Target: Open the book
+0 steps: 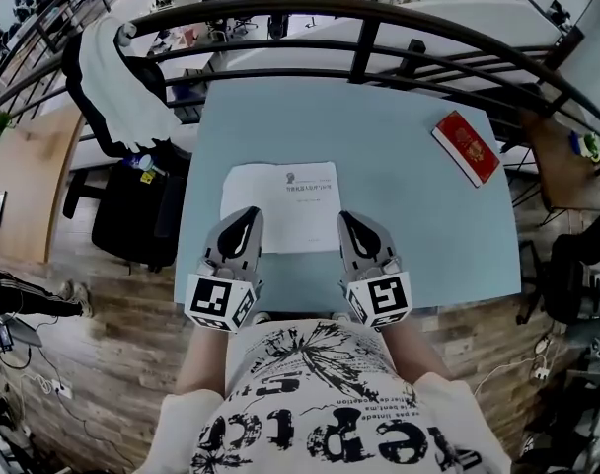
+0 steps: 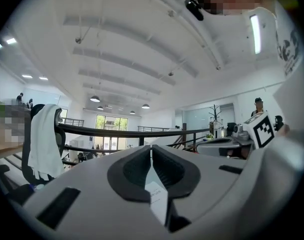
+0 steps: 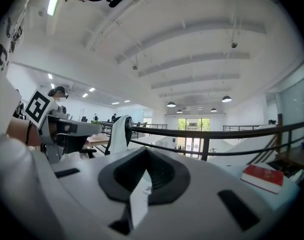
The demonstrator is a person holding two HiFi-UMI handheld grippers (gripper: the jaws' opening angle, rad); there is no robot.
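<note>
A white booklet with print near its top lies flat in the middle of the light blue table. A closed red book lies near the table's far right corner, also seen as a red book in the right gripper view. My left gripper and right gripper hover side by side over the booklet's near edge, close to the person's body. Both point level toward the railing. The left gripper has its jaws together and empty, as does the right gripper. White paper shows below through the gap.
A curved black railing runs behind the table's far edge. A black chair draped with a white garment stands at the table's left. The person's printed shirt presses against the near edge. A wooden desk is further left.
</note>
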